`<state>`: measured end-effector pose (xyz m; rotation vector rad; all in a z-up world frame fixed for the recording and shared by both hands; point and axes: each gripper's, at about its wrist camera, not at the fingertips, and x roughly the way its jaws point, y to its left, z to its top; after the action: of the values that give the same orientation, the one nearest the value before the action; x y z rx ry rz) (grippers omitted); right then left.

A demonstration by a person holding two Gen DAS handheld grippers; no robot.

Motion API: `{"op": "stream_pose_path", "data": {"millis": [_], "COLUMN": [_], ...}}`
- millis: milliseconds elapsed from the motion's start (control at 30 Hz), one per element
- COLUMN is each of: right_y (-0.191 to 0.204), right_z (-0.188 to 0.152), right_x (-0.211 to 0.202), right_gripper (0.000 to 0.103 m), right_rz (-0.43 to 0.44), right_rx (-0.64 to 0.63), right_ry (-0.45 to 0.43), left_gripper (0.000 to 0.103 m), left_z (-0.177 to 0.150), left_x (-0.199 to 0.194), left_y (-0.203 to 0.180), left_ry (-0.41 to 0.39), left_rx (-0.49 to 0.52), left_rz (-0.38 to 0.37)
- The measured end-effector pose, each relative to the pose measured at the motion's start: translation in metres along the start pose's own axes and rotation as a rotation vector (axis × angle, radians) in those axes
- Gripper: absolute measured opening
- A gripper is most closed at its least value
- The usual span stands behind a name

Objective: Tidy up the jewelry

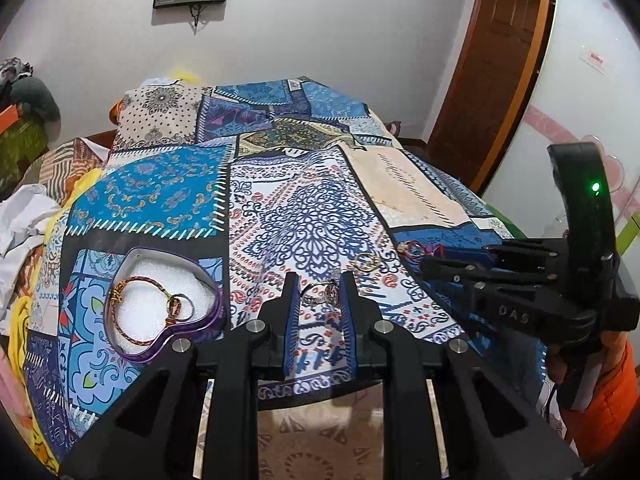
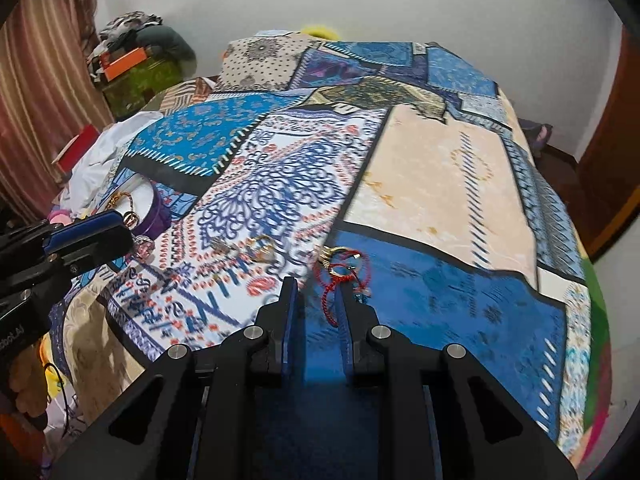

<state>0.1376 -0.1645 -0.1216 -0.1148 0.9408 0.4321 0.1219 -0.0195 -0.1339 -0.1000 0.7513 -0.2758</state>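
Observation:
A purple heart-shaped box (image 1: 168, 344) with white foam lies on the patterned bedspread at the left; it holds a red-gold bangle (image 1: 132, 308) and a ring (image 1: 182, 306). My left gripper (image 1: 319, 282) is open, its fingers on either side of a silver ring (image 1: 320, 294) on the cloth. A gold ring (image 1: 366, 261) lies just beyond. My right gripper (image 2: 318, 288) is open around a red cord bracelet (image 2: 340, 274) with gold rings on a blue patch. The box also shows in the right wrist view (image 2: 154, 208).
The bedspread (image 1: 304, 208) covers a bed that drops off at the near edge. Loose clothes (image 1: 24, 216) pile up at the left. A wooden door (image 1: 496, 60) stands at the right, and a curtain (image 2: 36, 92) hangs at the far left.

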Motion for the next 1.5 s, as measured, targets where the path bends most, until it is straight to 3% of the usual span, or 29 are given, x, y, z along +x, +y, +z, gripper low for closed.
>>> {"op": "stream_pose_path", "data": {"millis": [367,633,900,967,1033,1400,1500], "right_y": [0.021,0.028,0.035,0.037,0.035,0.038,0.037], "right_z": [0.017,0.020,0.017,0.017,0.018,0.029,0.027], "right_x": [-0.007,0.032,0.035,0.035,0.033,-0.005,-0.007], "right_gripper": [0.017,0.017,0.017,0.012,0.008,0.008,0.008], "right_rz": [0.048,0.071,0.079,0.068,0.069,0.049,0.061], "right_rx": [-0.047,-0.052,-0.101,-0.112,-0.098,-0.096,-0.082], "right_ry": [-0.064,0.011,0.019,0.015,0.013,-0.101,-0.095], "left_gripper": [0.019,0.019,0.019,0.019,0.019,0.019,0.019], "left_z": [-0.002,-0.004,-0.005,-0.003,-0.002,0.007,0.005], "left_x": [0.002,0.008,0.018,0.017,0.014,-0.022,-0.028], "left_y": [0.001,0.010,0.013,0.012,0.010,0.003,0.006], "left_ry": [0.014,0.027,0.041,0.039,0.033,-0.051,-0.055], "left_rx": [-0.008,-0.026,-0.039,-0.036,-0.030,-0.009,-0.014], "left_rz": [0.009,0.017,0.013,0.013,0.015,0.041,0.050]}}
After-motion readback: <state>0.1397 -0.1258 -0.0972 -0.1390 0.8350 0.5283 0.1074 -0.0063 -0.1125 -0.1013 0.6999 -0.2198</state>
